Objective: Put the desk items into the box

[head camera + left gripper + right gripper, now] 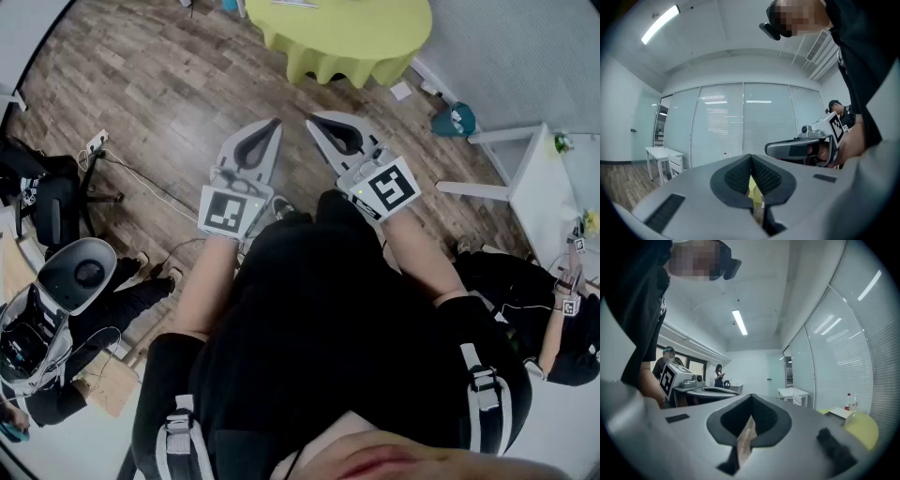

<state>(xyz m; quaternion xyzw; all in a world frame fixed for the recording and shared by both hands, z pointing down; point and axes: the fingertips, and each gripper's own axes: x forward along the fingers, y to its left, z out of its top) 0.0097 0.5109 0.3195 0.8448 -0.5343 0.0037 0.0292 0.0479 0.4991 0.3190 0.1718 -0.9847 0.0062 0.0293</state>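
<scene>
Box (843, 413) (flat, pale, can't tell if it's open) sits on the yellow-green table (342, 42), near the table's edge in the right gripper view. A bottle (847, 401) with a red band stands just behind the box on the same table. Other desk items are too small to make out.

Both grippers are short of the table, over the wooden floor (159, 103) and well apart from the box. They're held level, side by side, with the tips pointing toward the table.

Left gripper (273, 125): fingers pressed together, nothing between them (only table colour shows through the slit). Right gripper (315, 120): fingers also fully together, empty.

A white side table (525, 178) stands off to the right of the yellow-green table.
</scene>
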